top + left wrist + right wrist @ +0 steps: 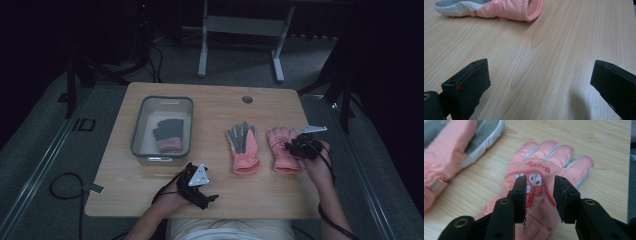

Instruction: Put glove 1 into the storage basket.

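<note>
Two pink ski gloves lie side by side on the wooden table [215,107]. The middle glove [244,147] rests with its grey palm up; its cuff [506,10] lies ahead of my left gripper. The right glove [281,150] lies back up and shows a cartoon patch [535,186]. My right gripper [290,147] sits low over this glove [554,157], its jaws open a little on either side of the patch [540,180]. My left gripper [205,198] stands near the front edge, open wide over bare wood [540,67]. The middle glove [449,152] also lies to the left.
A grey plastic bin [137,125] stands at the table's left and holds a grey and pink glove [167,135]. A round cable hole [247,99] sits near the far edge. A desk frame [240,25] stands on the floor behind.
</note>
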